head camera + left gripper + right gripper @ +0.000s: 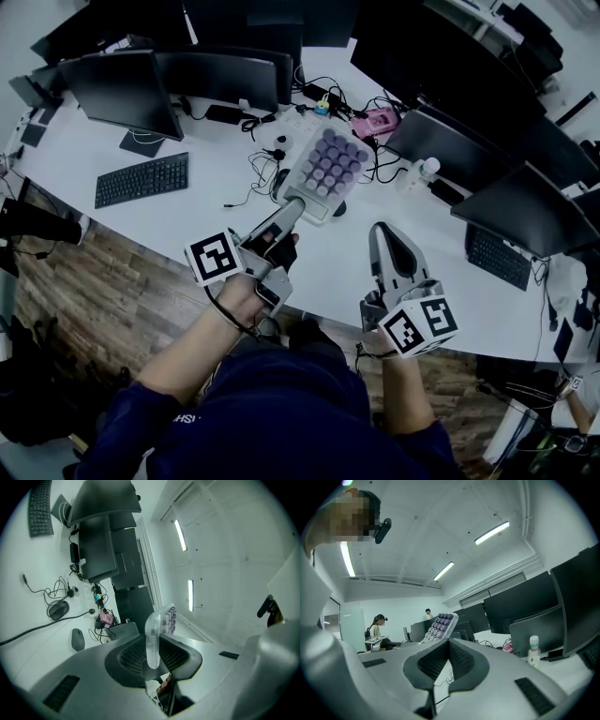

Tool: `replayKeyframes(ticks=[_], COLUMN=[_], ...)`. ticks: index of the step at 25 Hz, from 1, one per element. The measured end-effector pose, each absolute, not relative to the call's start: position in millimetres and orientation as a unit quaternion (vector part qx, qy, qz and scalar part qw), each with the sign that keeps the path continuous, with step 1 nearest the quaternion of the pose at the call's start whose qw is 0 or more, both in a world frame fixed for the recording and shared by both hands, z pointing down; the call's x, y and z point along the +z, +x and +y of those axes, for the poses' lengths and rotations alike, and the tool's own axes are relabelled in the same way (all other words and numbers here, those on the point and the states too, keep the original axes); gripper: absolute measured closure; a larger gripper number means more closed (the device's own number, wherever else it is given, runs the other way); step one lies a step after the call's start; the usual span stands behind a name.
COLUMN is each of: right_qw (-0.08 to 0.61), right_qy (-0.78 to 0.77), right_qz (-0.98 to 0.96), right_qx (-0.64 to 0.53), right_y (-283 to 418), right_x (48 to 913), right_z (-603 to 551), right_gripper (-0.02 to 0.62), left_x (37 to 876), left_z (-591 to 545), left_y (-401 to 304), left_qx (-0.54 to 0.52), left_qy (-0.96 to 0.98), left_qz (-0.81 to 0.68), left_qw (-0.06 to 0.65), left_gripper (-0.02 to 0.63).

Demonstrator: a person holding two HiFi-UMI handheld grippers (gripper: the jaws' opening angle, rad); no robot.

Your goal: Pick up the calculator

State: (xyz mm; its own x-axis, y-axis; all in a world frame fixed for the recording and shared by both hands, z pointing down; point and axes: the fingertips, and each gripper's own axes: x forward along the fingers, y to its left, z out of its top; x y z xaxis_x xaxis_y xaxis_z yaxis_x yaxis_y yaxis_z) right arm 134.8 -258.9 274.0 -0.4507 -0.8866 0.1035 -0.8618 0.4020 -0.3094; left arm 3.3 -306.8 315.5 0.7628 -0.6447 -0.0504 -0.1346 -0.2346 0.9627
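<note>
Currently the left gripper (pixel 154 657) has its jaws clamped on the near short end of the calculator (pixel 157 630). One pad is on the key face and one on the back, and the body stands edge-on between them and runs out well past the tips. The right gripper (pixel 449 643) has its jaws together with nothing between them and is held off to the right, apart from the calculator. Judgement: the pick-up looks essentially made, as the head view shows the calculator in the air over the white desk (pixel 187 220), above a tangle of cables (pixel 258 169). The grip is on one end only, so the free length works as a lever. Hold clamp pressure even and the wrist level, avoid quick swings, and raise it straight, clear of the cables. If it twists in the pads, the right gripper could steady the far end. Calculator: pale, translucent-looking case, rounded corners, rows of round purple keys, key face turned up toward the head camera.
</note>
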Motion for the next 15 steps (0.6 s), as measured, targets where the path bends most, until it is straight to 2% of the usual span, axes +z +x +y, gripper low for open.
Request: replayKeyframes(ticks=[15], right_qw=[0.036], right_qy=[-0.518], right_qz=[0.838], right_qx=[-0.165], right_y=[141.6], right_x=[277.1], right_z=[-258.5], right_gripper=[0.592], left_x=[321.4], left_z=[-303.9], left_y=[10.1], left_qx=[-0.223], left_qy=[0.746], left_qz=[-0.266], left_qw=[0.569], left_gripper=[0.505])
